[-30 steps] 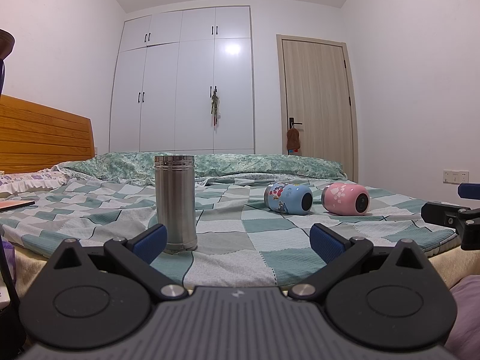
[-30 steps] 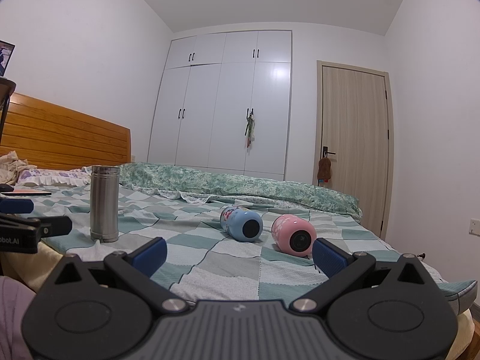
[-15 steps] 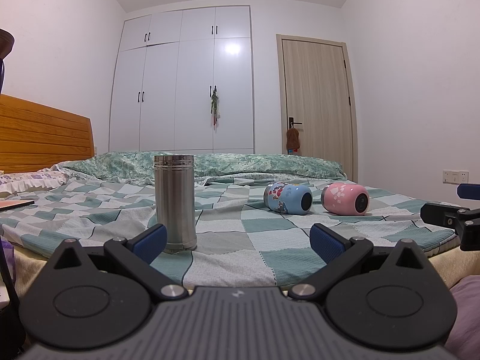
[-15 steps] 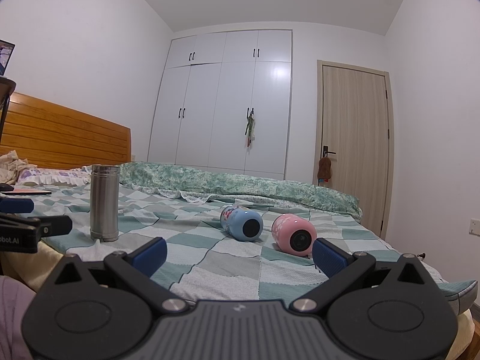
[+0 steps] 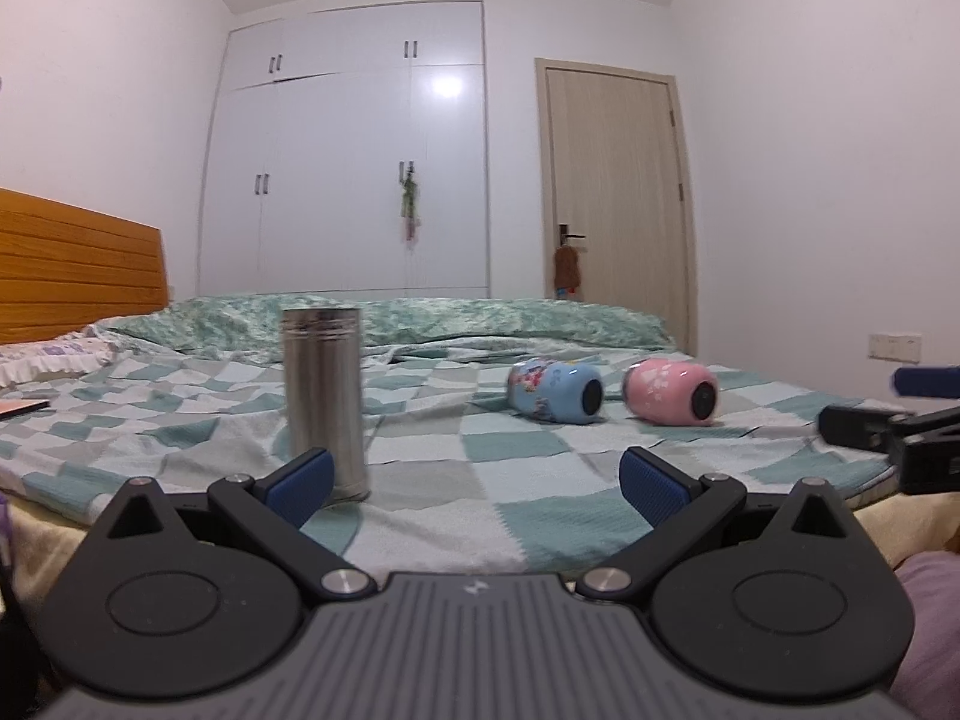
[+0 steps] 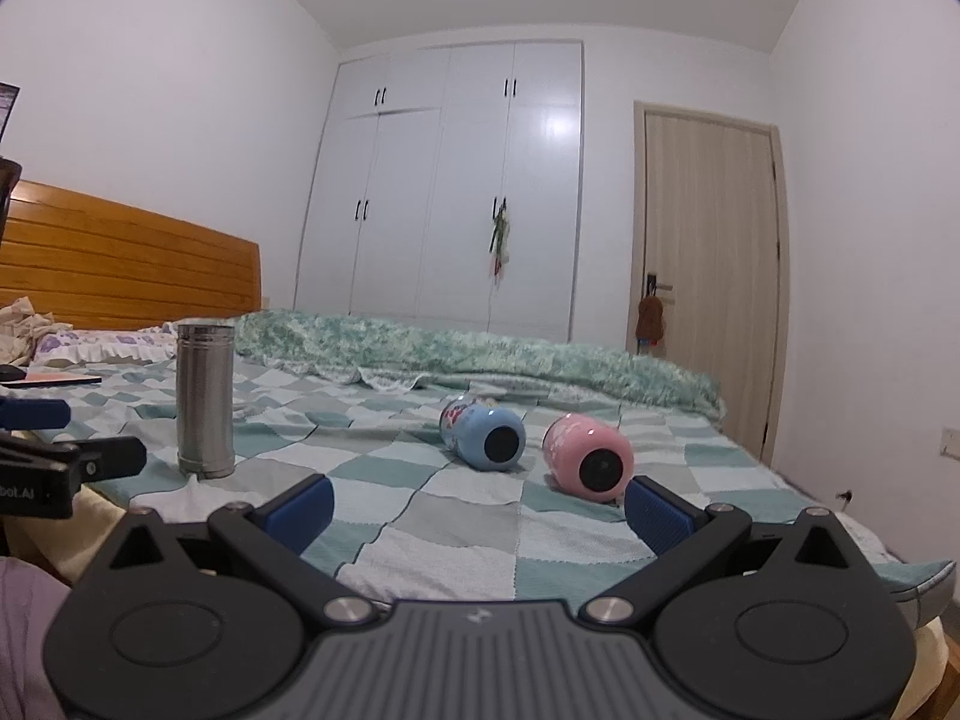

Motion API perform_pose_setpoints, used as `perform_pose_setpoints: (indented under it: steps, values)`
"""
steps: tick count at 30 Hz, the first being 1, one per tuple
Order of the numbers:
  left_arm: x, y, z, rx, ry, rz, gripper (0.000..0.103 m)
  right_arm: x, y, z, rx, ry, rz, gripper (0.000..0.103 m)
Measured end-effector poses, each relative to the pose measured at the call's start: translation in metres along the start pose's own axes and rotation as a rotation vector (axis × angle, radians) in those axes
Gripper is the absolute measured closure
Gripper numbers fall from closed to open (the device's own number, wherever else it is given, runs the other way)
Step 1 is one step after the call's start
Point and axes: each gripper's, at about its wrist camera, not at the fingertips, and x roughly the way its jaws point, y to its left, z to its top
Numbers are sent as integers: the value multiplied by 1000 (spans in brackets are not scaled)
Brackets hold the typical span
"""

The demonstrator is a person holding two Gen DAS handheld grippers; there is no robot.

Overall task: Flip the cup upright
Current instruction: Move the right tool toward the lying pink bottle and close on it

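Observation:
A blue cup (image 5: pixel 555 391) (image 6: pixel 483 439) and a pink cup (image 5: pixel 672 391) (image 6: pixel 588 465) lie on their sides on the checked bedspread, dark ends facing me. A steel cup (image 5: pixel 324 405) (image 6: pixel 205 399) stands upright to their left. My left gripper (image 5: pixel 477 486) is open and empty at the bed's near edge, its left fingertip just in front of the steel cup. My right gripper (image 6: pixel 478 510) is open and empty, its right fingertip close in front of the pink cup.
The bed (image 5: pixel 456 468) has a wooden headboard (image 6: pixel 120 264) at the left and a rumpled green quilt (image 6: pixel 480 354) at the back. A flat book (image 6: pixel 54 381) lies near the pillows. White wardrobe and a door stand behind.
Both views have shifted slightly and the cups look a little nearer and lower in the frame. The left view is slightly blurred from motion. No cup has moved.

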Motion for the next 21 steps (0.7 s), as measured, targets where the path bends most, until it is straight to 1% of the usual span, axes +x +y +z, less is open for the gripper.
perform_pose_setpoints:
  steps: [4, 8, 11, 16, 21]
  values:
    - [11, -11, 10, 17, -9, -27, 0, 16, -11, 12, -21, 25, 7, 0]
    - [35, -23, 22, 33, 22, -46, 0, 38, -21, 28, -54, 73, 22, 0]
    - [54, -30, 31, 30, 11, -68, 0, 58, -32, 40, -60, 117, 32, 0]
    - [94, -37, 43, 14, 36, -134, 0, 94, -53, 57, -44, 170, 19, 0]
    - [138, -46, 53, 17, 63, -154, 0, 132, -73, 67, -42, 204, 0, 0]
